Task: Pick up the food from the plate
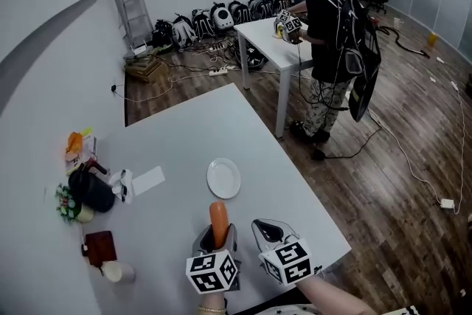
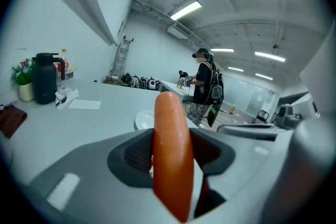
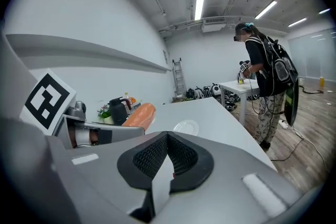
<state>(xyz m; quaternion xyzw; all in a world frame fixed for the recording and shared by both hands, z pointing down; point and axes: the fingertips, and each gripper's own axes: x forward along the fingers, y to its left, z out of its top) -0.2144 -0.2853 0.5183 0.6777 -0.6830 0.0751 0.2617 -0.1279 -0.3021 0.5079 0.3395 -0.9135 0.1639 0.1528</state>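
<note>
Grey table [image 1: 184, 129], big open office. Left gripper [image 1: 215, 234] clamped on sausage [image 1: 218, 221], held clear of table, tip poking toward 12. Bare plate [image 1: 223, 178] just beyond, at 12. Right gripper [image 1: 269, 232] closed, empty, at 3. Pickup looks basically done imo; next only needs steady squeeze, no tilting.
</note>
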